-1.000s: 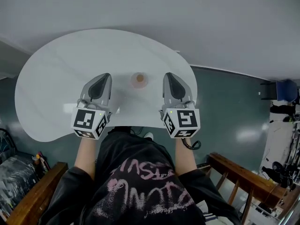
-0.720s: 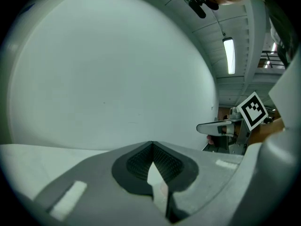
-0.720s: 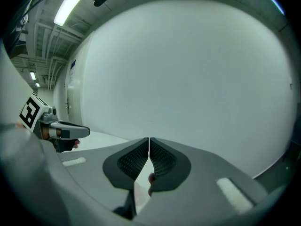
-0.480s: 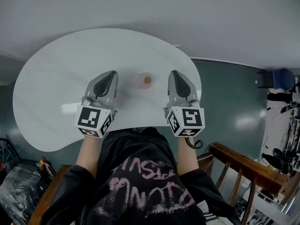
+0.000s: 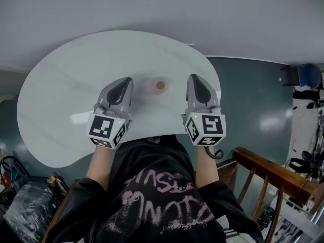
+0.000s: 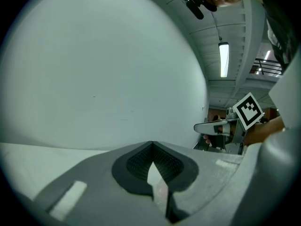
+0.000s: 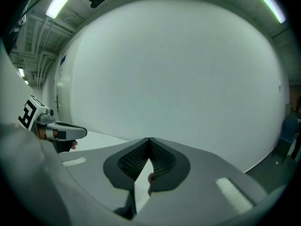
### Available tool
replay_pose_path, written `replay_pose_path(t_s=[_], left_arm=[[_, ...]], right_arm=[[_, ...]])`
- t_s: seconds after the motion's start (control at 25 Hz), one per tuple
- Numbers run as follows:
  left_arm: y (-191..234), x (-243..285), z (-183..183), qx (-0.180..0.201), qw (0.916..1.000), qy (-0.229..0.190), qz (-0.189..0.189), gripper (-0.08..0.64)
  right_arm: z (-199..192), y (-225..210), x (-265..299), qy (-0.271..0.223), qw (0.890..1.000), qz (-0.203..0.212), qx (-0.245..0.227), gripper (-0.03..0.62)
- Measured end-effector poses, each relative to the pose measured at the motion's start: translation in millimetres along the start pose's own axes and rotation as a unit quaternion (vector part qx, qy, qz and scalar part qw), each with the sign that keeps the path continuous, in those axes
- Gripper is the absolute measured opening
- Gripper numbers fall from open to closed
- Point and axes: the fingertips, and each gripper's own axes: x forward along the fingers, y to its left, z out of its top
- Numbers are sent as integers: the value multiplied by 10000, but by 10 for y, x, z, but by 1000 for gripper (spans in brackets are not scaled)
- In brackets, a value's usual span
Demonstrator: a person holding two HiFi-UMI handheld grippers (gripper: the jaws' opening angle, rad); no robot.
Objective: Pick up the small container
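One small container (image 5: 156,86) is seen on the white bench (image 5: 66,85), in the head view only. Its outline is round from above; the body is pale pinkish and looks translucent; an orange-brown spot is set on top, slightly right of the outline's centre; the edges are blurred, so finer detail can't be read. Only the round top face is presented to the camera, so it appears to stand upright with its axis vertical; a sideways long axis or facing direction cannot be told.

It is placed between the left claw (image 5: 123,87) and the right claw (image 5: 197,86), level with their front halves; neither is touched; it is somewhat nearer the left one.

Left claw: in the left gripper view the jaws are closed tip to tip; nothing is gripped; a narrow slit is left behind the tips. Right claw: the same is seen in the right gripper view, tips met and nothing held. Both are held over the bench's near half, pointed away from the person, roughly parallel, with the marker cubes (image 5: 105,129) at the rear.
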Motion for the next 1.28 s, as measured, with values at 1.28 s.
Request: replay_pose_path(t_s=[1.28], left_arm=[[-366, 286, 193, 303, 9948, -365, 901, 2]], right_arm=[[-68, -419, 206, -154, 9942, 1065, -15, 9]])
